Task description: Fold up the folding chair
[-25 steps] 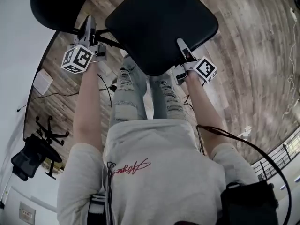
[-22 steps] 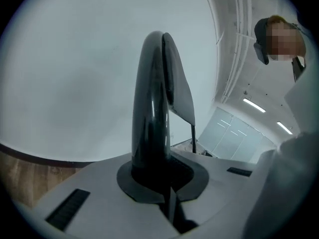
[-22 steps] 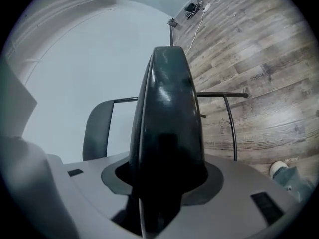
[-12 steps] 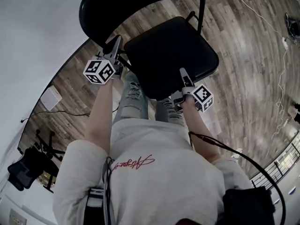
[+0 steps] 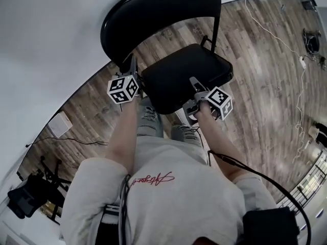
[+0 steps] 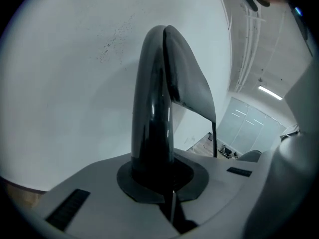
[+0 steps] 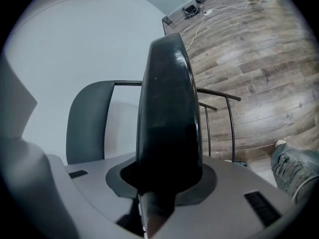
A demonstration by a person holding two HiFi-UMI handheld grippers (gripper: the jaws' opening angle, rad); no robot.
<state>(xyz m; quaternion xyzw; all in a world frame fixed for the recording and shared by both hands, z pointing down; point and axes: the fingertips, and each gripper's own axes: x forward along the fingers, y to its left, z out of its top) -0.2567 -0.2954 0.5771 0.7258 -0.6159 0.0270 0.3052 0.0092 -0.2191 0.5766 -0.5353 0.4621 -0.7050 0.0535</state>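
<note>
The black folding chair stands in front of me in the head view, its curved backrest (image 5: 153,14) near the white wall and its padded seat (image 5: 179,73) tilted. My left gripper (image 5: 132,61) is shut on the chair's frame tube (image 6: 152,128) at the left side, just under the backrest (image 6: 192,83). My right gripper (image 5: 194,80) has the front edge of the seat (image 7: 167,113) between its jaws, which are closing on it. In the right gripper view the backrest (image 7: 87,121) and thin frame bars (image 7: 219,96) show behind the seat.
The chair stands on wood plank floor (image 5: 265,101) by a white wall (image 5: 46,45). Cables (image 5: 301,60) trail at the right. A white box (image 5: 60,124) and a black office chair (image 5: 25,193) are at the left. My legs in jeans (image 5: 150,124) stand just behind the seat.
Both grippers have moved away from my body with the chair. The seat's front edge has come up, so the seat looks narrower, and the whole backrest has come into sight.
</note>
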